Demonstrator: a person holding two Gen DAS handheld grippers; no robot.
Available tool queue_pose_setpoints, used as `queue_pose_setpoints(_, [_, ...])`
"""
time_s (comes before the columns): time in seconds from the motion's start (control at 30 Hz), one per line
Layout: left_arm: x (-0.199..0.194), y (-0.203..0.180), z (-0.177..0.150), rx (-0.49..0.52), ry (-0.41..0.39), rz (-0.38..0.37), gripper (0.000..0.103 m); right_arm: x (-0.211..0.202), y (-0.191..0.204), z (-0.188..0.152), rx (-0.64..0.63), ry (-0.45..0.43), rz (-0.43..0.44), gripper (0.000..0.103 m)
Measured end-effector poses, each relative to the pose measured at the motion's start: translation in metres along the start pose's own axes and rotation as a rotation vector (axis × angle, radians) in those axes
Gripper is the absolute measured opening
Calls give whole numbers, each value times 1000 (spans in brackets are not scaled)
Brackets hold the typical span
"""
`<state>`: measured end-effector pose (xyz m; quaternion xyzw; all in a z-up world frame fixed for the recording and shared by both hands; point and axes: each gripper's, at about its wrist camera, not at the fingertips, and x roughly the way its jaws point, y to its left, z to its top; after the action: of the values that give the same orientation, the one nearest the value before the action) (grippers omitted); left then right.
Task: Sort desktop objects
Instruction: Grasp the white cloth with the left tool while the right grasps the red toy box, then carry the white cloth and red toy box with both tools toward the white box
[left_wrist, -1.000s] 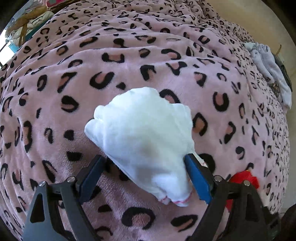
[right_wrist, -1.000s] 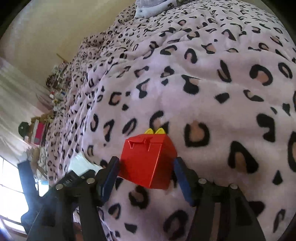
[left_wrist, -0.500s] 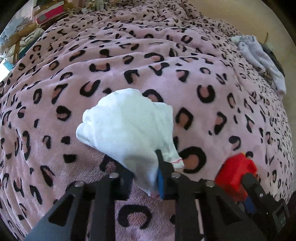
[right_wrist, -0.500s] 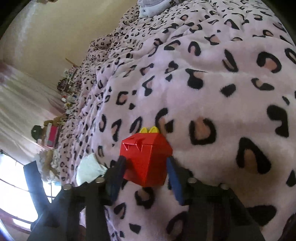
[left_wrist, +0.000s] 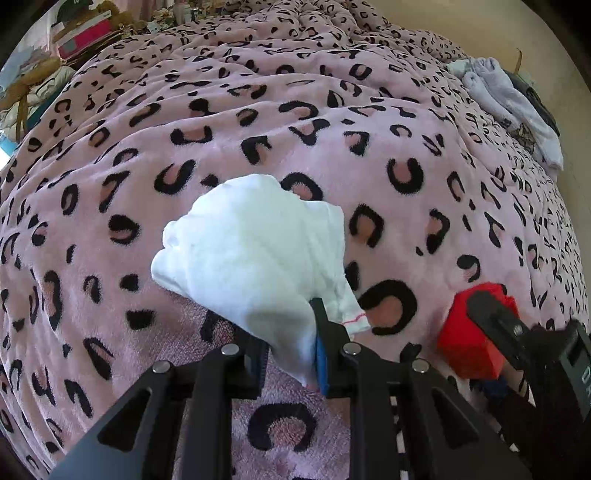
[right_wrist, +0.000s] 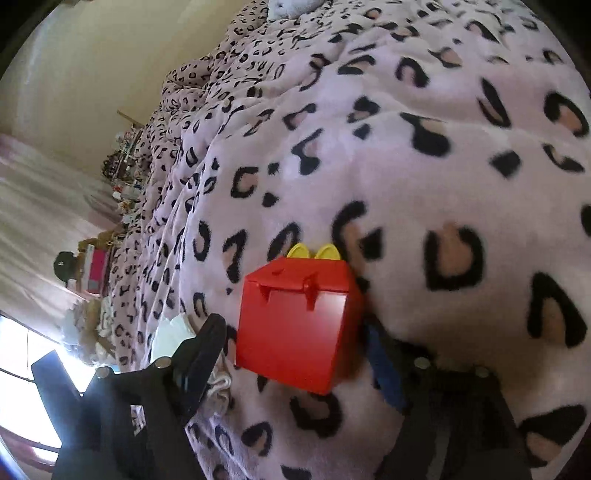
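Note:
A crumpled white cloth (left_wrist: 255, 251) lies on the pink leopard-print blanket (left_wrist: 295, 110). My left gripper (left_wrist: 291, 350) pinches the cloth's near corner between its pads, and its jaws are just starting to open. To the right sits a red plastic box (left_wrist: 461, 339) with yellow tabs. In the right wrist view the red box (right_wrist: 295, 325) rests on the blanket between the fingers of my right gripper (right_wrist: 291, 325). Those jaws are opening and stand clear of the box's sides. The white cloth (right_wrist: 170, 332) shows at the lower left there.
Pale grey clothes (left_wrist: 509, 99) lie at the blanket's far right edge. Boxes and clutter (left_wrist: 85, 33) crowd the far left beyond the bed. A cream wall (right_wrist: 92, 74) runs along the far side.
My left jaws went from wide open around the cloth to pinched on its corner. My right jaws squeezed the red box half a second ago and have now spread off it.

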<state>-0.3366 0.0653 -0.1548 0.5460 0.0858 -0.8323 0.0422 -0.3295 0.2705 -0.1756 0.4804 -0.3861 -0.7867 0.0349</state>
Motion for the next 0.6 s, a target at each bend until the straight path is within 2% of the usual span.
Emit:
queue_pose_setpoints(0.03, [0, 0, 0, 4, 0, 2, 22, 1, 1, 0, -11, 0, 2, 78])
queue_pose_setpoints(0.1, [2, -1, 0, 9, -2, 5, 22, 2, 2, 0, -29, -2, 6, 64])
queue_pose_setpoints(0.33, [-1, -6, -4, 34, -32, 16, 15, -6, -2, -4, -63, -8, 48, 63])
queue_pose_setpoints(0.6, [-26, -6, -16, 77, -70, 3, 10, -35, 0, -19, -113, -49, 70, 63])
